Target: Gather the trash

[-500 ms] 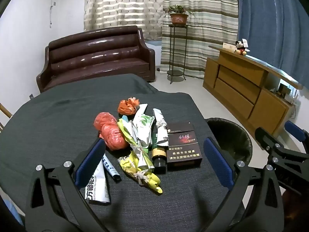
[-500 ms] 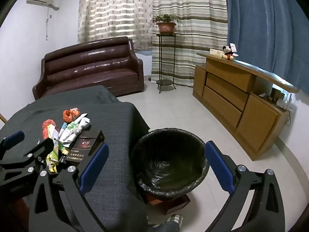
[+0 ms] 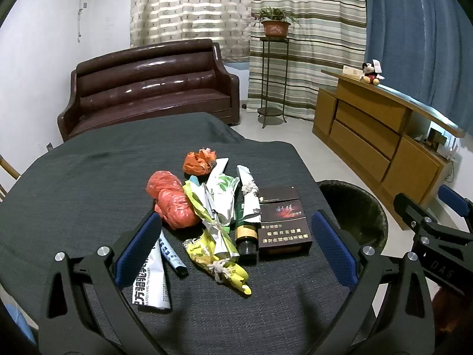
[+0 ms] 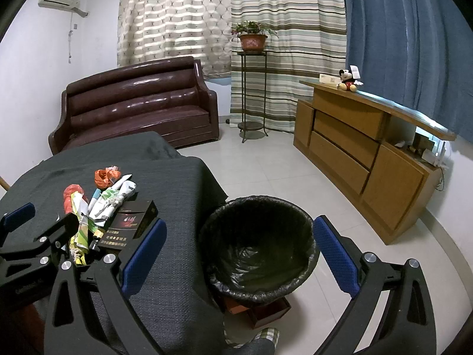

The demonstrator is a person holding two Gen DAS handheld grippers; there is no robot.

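Note:
A pile of trash lies on the dark-clothed table [image 3: 74, 195]: two red plastic bags [image 3: 173, 201] [image 3: 199, 162], a yellow wrapper [image 3: 220, 261], a green-white wrapper [image 3: 221, 195], a dark bottle [image 3: 245, 233], a dark cigarette box [image 3: 283, 224] and a white sachet [image 3: 149, 284]. My left gripper [image 3: 233, 251] is open and empty, just above the near end of the pile. My right gripper [image 4: 236, 254] is open and empty, above the black-lined trash bin [image 4: 260, 245] beside the table. The pile also shows in the right wrist view [image 4: 100, 204].
A brown sofa [image 3: 147, 88] stands behind the table. A plant stand [image 3: 273, 80] and a wooden sideboard [image 3: 378, 142] are at the right. The bin [image 3: 354, 210] sits on the tiled floor off the table's right edge. The right gripper's frame [image 3: 431, 236] shows at right.
Both grippers have hardly moved; the views are nearly the same as half a second ago.

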